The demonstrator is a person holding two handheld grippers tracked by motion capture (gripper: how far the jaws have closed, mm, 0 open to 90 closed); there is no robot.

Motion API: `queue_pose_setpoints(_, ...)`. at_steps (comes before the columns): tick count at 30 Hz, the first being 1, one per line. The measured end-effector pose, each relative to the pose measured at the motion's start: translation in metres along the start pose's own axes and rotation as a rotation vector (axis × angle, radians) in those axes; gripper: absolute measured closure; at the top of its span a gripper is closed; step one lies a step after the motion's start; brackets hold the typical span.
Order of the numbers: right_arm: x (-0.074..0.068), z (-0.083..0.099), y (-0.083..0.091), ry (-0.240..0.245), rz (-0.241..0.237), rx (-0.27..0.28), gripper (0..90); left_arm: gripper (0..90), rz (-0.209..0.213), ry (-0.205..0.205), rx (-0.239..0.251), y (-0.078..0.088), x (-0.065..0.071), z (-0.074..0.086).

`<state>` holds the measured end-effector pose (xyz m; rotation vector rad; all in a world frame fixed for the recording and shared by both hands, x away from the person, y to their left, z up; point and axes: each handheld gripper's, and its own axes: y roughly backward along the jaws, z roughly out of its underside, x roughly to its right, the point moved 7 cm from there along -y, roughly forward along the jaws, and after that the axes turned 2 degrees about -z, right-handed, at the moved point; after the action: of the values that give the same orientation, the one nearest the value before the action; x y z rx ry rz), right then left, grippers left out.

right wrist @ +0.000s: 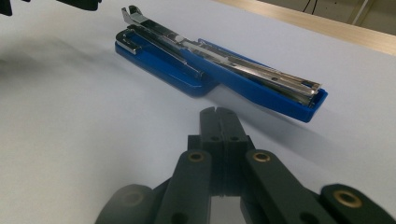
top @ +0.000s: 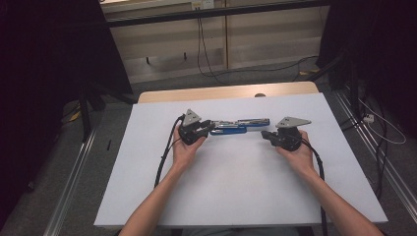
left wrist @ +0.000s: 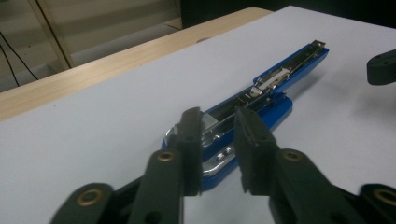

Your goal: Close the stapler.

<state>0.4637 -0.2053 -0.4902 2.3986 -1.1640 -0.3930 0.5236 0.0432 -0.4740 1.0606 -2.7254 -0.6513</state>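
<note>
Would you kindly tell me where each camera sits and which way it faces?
High view: above the table, looking forward and down; both forearms, left tool and right tool.
Left gripper view: on the left tool, facing the opened blue stapler.
Right gripper view: on the right tool, jaws together.
All three share the stapler.

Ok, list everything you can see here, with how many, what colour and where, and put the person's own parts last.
Stapler: one, blue with silver metal, swung open, lying on the sheet between the two grippers.
Sheet: one, white, covering most of the table.
Table: one, light wood, its far edge showing beyond the sheet.
Cables: several, black, on the floor and wall behind the table.
Left gripper: one, black, jaws on either side of the stapler's near end.
Right gripper: one, black, jaws shut with nothing between them, just short of the stapler.
Hands: two, each holding a gripper.
</note>
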Motion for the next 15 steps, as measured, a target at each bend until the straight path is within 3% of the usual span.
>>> queue_pose_setpoints(7,0.002,0.001,0.0,-0.005,0.005,-0.011,90.0,90.0,-0.013,0.0,-0.027,-0.002,-0.003,0.004)
queue_pose_setpoints(15,0.007,0.004,0.0,-0.012,0.014,-0.023,90.0,90.0,-0.027,-0.009,-0.08,-0.012,-0.002,0.009)
